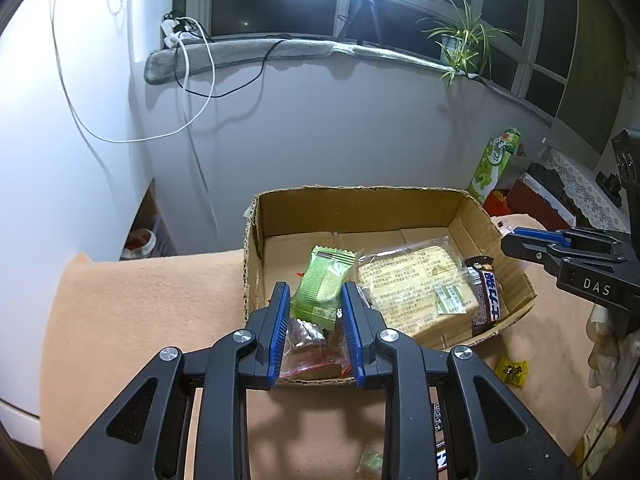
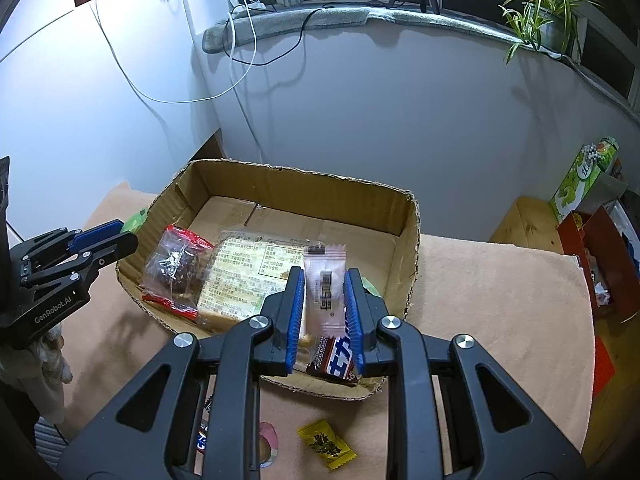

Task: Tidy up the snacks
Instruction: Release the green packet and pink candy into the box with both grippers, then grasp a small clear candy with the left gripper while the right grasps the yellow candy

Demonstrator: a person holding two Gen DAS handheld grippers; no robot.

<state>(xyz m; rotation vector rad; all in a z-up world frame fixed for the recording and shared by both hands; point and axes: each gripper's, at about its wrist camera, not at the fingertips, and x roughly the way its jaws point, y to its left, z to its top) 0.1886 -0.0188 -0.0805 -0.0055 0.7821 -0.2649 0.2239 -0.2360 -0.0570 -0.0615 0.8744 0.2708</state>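
Peach cloth covers the table (image 1: 140, 300), where a cardboard box (image 1: 360, 204) sits mid-frame. Over it, the left gripper (image 1: 316, 300) pinches a green wafer packet (image 1: 322, 284); the right gripper (image 2: 324, 292) clamps a pink candy sachet (image 2: 325, 280). Both are light, crinkly, slippery; grip mid-body.

Left gripper (image 1: 316, 304): black plastic linkage arms with triangular cut-outs, round silver screws at the pivots, ribbed blue pads (image 1: 280, 332) lining both fingers. Seen from the right wrist, its body carries white lettering "GenRobot.AI". Right gripper (image 2: 324, 300): same black build, silver screws and blue pads (image 2: 294, 316). From the left wrist, white "DAS" lettering shows.
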